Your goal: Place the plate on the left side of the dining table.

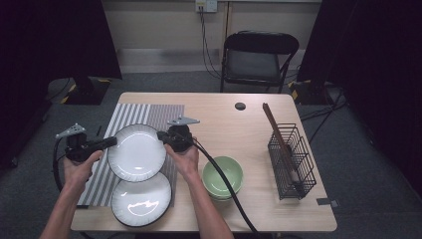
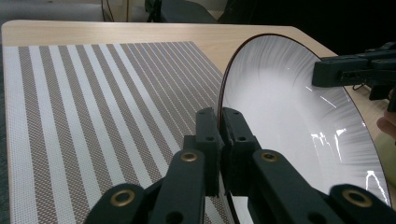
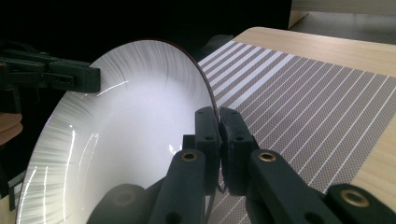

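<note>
a: what are your tongs doing?
b: your left gripper and right gripper each clench an opposite rim of the white plate, held above the striped mat, just beyond the second plate at the near edge.

No readable text, label, brand, number or sign appears on anything in these views; the wall fitting at the far end is too small to make out.
</note>
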The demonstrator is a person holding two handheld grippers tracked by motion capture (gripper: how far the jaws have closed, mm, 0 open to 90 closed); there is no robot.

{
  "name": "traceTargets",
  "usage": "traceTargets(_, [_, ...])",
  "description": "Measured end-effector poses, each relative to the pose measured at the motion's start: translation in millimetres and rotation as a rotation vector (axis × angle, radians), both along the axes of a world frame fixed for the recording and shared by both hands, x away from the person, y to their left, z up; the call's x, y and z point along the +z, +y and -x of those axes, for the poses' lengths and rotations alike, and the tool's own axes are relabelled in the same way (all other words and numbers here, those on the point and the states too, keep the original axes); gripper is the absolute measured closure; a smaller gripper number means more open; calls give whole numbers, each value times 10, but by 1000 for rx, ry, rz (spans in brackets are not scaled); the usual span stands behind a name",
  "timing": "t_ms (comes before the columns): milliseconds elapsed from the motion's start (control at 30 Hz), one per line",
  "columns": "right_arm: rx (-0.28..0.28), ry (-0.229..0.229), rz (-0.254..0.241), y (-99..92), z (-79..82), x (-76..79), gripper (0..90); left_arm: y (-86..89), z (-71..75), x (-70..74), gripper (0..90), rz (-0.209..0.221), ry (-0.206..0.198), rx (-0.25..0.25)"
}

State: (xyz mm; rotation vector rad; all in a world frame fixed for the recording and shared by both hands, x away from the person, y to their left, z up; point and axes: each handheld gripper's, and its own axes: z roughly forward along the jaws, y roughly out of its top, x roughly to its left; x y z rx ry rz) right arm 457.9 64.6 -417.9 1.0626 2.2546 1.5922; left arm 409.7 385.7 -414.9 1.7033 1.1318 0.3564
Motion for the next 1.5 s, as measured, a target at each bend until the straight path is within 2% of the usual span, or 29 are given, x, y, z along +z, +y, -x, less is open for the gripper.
traceTargets(167, [-3, 0, 21, 46, -92, 43, 875, 21, -97, 14, 866, 2, 10, 5])
traceTargets(467, [-26, 21, 5, 91, -262, 68, 873, 49, -267, 67, 866, 1, 13, 15])
traceTargets(633, [-36, 14, 6, 123, -346, 105, 873, 78, -378, 108, 866, 4, 15, 16])
traceTargets(700, [-42, 25, -16, 138, -403, 93, 871, 93, -424, 108, 866, 1, 17, 25])
traceTargets(833, [-49, 41, -2, 191, -512, 53, 871, 102, -513, 83, 866, -10, 29, 44])
traceTargets(900, [-56, 50, -2, 204, -559, 23, 870, 99, -557, 50, 866, -7, 42, 47])
traceTargets(1100, [-76, 81, 22, 242, -655, -110, 863, 85, -655, -94, 865, -33, 75, 61])
traceTargets(1233, [-98, 92, 46, 280, -654, -213, 866, 79, -700, -226, 862, -35, 102, 69])
traceTargets(1367, [-95, 109, 58, 270, -684, -322, 863, 86, -718, -365, 863, -21, 127, 60])
traceTargets(1433, [-98, 116, 67, 283, -687, -367, 860, 75, -720, -424, 861, -34, 135, 71])
traceTargets(1500, [-99, 116, 82, 297, -684, -409, 860, 75, -726, -471, 861, -29, 147, 71])
